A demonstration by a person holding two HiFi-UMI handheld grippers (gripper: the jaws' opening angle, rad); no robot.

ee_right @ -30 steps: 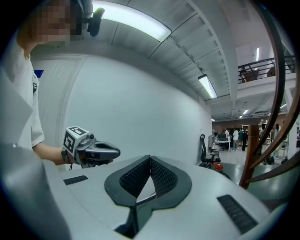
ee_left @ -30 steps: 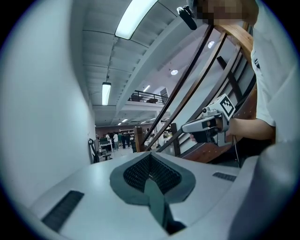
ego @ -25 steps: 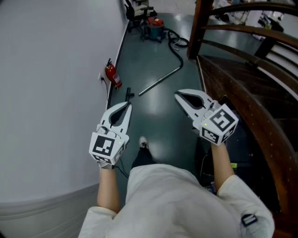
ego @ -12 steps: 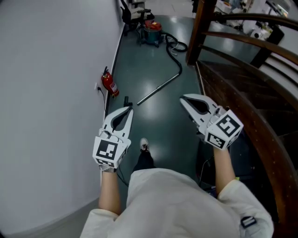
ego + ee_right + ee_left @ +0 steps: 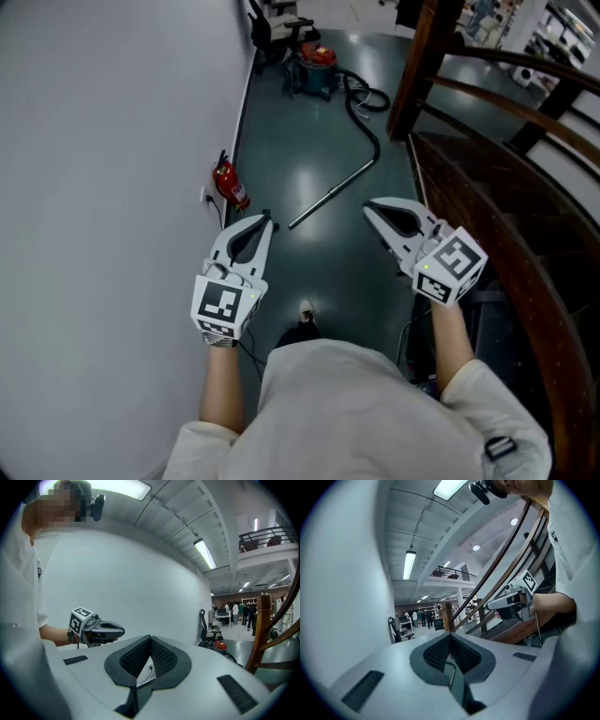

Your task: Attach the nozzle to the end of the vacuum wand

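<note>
**Both claws shut and empty, wand on the floor up ahead**

The left gripper (image 5: 266, 219) has its jaws pressed together with nothing between them. The right gripper (image 5: 368, 208) is the same deal, closed and empty. Both are held out roughly level in front of the person's white shirt (image 5: 356, 412), well apart from each other, pointing down the corridor. One shoe (image 5: 306, 309) pokes out below on the dark green floor (image 5: 300, 131).

The vacuum wand (image 5: 334, 193), a thin silver tube, lies slantwise on the floor beyond the two grippers, and neither is touching it. Its far end meets a black hose (image 5: 371, 117) that curls back to the vacuum (image 5: 316, 64) further up the corridor.

A red fire extinguisher (image 5: 232, 185) stands by the white wall (image 5: 103, 187) on the left. A wooden stair railing (image 5: 487, 178) runs along the right. I can't pick out the nozzle.
</note>
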